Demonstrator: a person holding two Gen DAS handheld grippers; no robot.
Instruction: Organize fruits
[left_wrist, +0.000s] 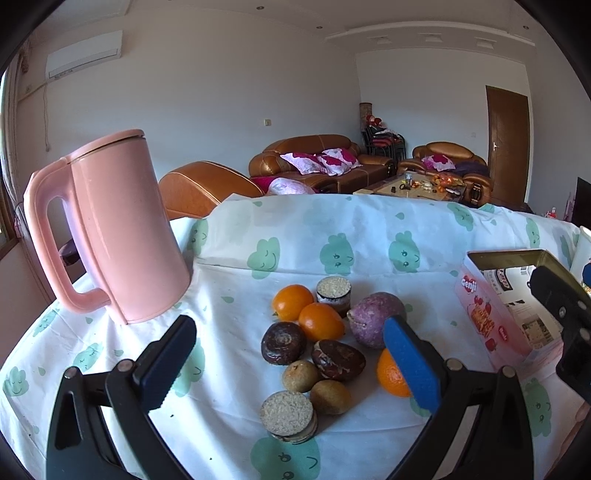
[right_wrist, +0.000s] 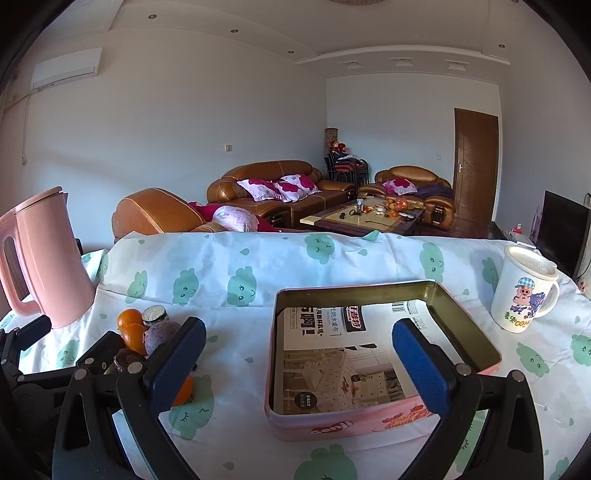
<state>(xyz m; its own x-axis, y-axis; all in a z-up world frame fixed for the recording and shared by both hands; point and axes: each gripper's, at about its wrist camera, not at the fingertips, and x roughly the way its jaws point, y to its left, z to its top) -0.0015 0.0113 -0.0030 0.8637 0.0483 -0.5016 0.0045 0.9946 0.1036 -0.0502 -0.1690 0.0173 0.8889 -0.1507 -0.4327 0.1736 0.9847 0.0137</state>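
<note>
A pile of small fruits and round snacks lies on the cloth-covered table: oranges (left_wrist: 293, 301), a purple passion fruit (left_wrist: 373, 317), dark brown chestnut-like pieces (left_wrist: 283, 342), small tan longans (left_wrist: 301, 376) and sesame-topped rounds (left_wrist: 289, 415). My left gripper (left_wrist: 295, 360) is open above the pile, holding nothing. An open pink tin box (right_wrist: 461, 332) lined with printed paper stands to the right of the pile. My right gripper (right_wrist: 299, 354) is open and empty just in front of the box. The pile shows at the left of the right wrist view, oranges (right_wrist: 130, 319) foremost.
A pink kettle (left_wrist: 118, 229) stands at the table's back left. A white cartoon mug (right_wrist: 524, 291) with a lid stands at the back right. The tablecloth (right_wrist: 240, 280) is folded up along the far edge. Sofas and a coffee table lie beyond.
</note>
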